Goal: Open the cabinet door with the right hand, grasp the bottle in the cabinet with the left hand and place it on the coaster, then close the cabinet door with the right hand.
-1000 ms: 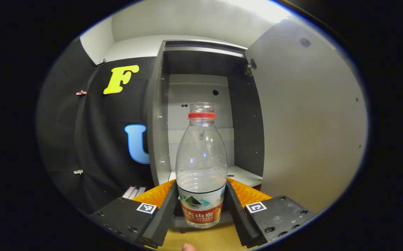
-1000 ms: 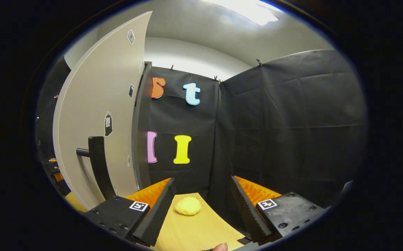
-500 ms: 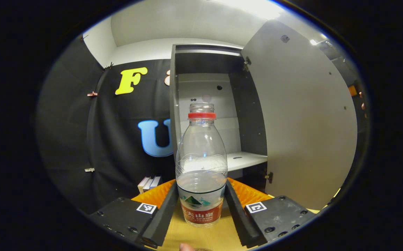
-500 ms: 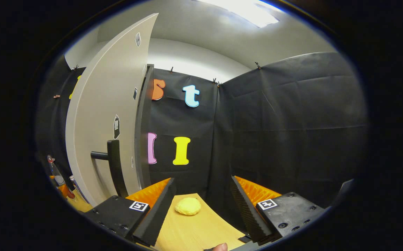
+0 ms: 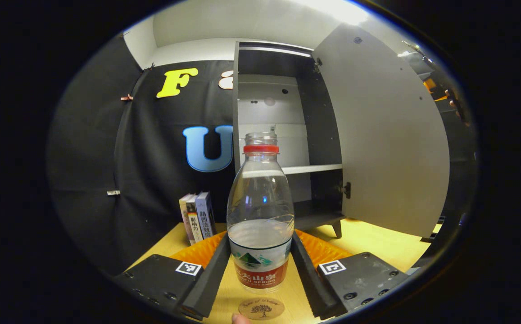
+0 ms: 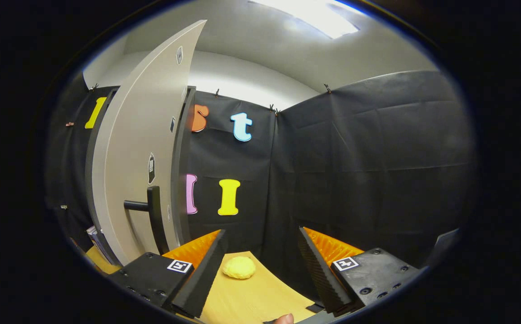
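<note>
The tall grey cabinet door point(image 5: 391, 135) stood wide open, so the first job looked done. The left gripper point(image 5: 260, 270) had its fingers pinching the clear plastic bottle with a red neck ring and a little water inside point(image 5: 260, 216), one finger on each side of its label. The bottle stood upright between the fingers, out of the grey cabinet point(image 5: 278, 135). The small round wooden coaster point(image 5: 260, 308) lay on the yellow wooden surface point(image 5: 377, 243) just in front of the fingers and under the bottle's bottom. I could not tell if the bottle touched it yet.

The right gripper point(image 6: 260, 265) had its fingers spread apart and held nothing. A small yellow lump point(image 6: 239, 267) lay on the surface between them, farther off. The door's black bar handle point(image 6: 150, 216) was off to the left of those fingers.

Still to do, I think: set the bottle on the coaster, let go, then shut the door.
</note>
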{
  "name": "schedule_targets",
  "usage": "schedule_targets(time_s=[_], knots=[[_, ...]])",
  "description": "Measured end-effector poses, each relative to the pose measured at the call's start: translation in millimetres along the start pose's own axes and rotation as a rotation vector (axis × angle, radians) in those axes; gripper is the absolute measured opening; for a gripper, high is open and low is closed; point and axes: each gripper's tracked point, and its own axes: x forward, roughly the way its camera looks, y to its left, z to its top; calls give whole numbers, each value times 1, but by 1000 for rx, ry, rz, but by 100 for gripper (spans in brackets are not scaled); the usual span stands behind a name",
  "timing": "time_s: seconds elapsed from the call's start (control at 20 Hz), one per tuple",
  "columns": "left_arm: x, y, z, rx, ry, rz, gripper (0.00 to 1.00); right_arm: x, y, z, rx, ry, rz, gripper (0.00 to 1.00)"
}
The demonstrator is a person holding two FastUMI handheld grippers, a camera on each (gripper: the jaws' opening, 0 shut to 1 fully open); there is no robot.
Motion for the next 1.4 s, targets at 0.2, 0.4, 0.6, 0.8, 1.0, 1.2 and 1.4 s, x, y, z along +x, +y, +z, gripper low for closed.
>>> schedule_targets(time_s=[0.2,0.4,0.6,0.8,1.0,1.2,1.4], knots=[[-2,7,-44,20,23,-10,80,-1,0,-3,15,22,-18,97],[-3,7,-77,-3,51,-46,80,-7,-6,-10,12,46,-47,97],[-4,5,-102,-2,72,-70,81,-14,-10,-14,39,68,-73,97],[0,12,-120,-44,85,-65,81,-20,-14,-10,28,68,-97,98],[0,11,-121,-40,80,-77,81,-22,-14,-9,14,61,-106,98],[0,6,-123,-27,95,-85,85,-23,-14,-12,27,70,-111,98],[0,2,-121,-24,116,-86,93,-22,-17,-18,38,83,-115,98]])
